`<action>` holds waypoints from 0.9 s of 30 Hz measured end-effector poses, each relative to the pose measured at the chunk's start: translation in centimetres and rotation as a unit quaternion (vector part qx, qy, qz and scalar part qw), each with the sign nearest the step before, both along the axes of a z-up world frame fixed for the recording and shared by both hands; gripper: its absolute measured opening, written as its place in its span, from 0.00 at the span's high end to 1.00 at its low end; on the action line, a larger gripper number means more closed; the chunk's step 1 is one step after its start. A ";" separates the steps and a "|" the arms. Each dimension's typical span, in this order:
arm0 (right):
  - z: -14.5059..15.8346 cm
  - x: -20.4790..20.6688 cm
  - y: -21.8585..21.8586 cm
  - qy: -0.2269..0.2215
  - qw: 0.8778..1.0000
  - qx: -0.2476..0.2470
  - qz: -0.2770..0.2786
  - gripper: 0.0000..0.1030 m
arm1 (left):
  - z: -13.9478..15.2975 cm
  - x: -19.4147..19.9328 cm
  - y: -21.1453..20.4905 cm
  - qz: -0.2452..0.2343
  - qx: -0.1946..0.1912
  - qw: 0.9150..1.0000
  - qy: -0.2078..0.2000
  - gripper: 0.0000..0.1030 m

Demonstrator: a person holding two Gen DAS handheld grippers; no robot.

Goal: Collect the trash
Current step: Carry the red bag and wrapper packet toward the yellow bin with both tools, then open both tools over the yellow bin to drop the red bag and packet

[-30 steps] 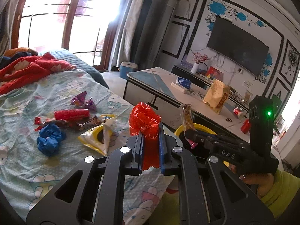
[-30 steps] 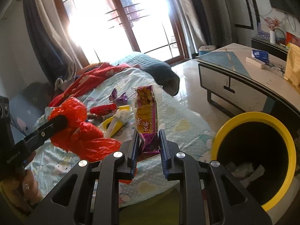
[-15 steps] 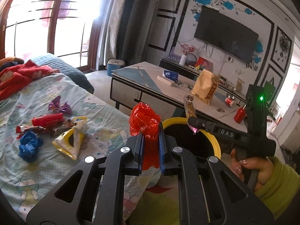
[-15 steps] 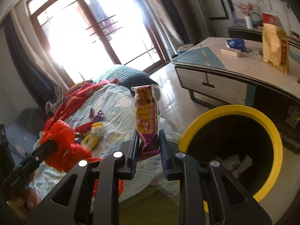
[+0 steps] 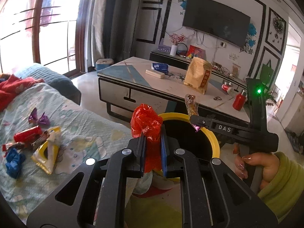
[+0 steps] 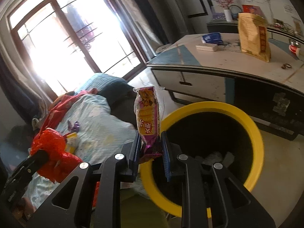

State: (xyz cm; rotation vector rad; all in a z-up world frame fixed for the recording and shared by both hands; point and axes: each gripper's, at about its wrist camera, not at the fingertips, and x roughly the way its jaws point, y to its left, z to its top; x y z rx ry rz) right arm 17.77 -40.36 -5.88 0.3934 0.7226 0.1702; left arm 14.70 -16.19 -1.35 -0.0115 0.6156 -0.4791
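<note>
The left gripper is squeezed tight on a crinkly red plastic bag. The bag puffs out above the blue pads and hangs down below them too. The right gripper is pinched on a purple snack packet, which stands up tall between its pads. A hand in a green sleeve holds the right gripper's handle.

Both grippers are near a round bin with a yellow rim. The bin is black inside and has some pale scraps at the bottom. The snack packet is just at the near edge of the rim.

Beside the bin is a sofa with a light blue sheet. More trash lies there: a yellow and white wrapper, a red wrapper, a blue crumpled bit and a purple sweet paper. A red blanket is bunched up at the far end.

Behind the bin stands a low table with a tan paper bag and a blue pack on it. A dark TV hangs on the wall, and a big window glows bright.
</note>
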 end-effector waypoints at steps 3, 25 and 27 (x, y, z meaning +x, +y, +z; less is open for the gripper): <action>-0.5 0.1 -1.1 0.007 1.000 0.004 -0.014 0.80 | -0.4 0.5 -1.2 -0.006 0.006 1.000 0.002 0.92; -4.0 1.1 -5.6 0.058 0.996 0.028 -0.065 0.78 | -5.3 4.9 -6.9 -0.052 0.025 0.997 0.042 0.91; -4.3 1.1 -5.8 0.062 0.995 0.032 -0.067 0.78 | -5.6 5.1 -7.3 -0.059 0.023 0.997 0.048 0.91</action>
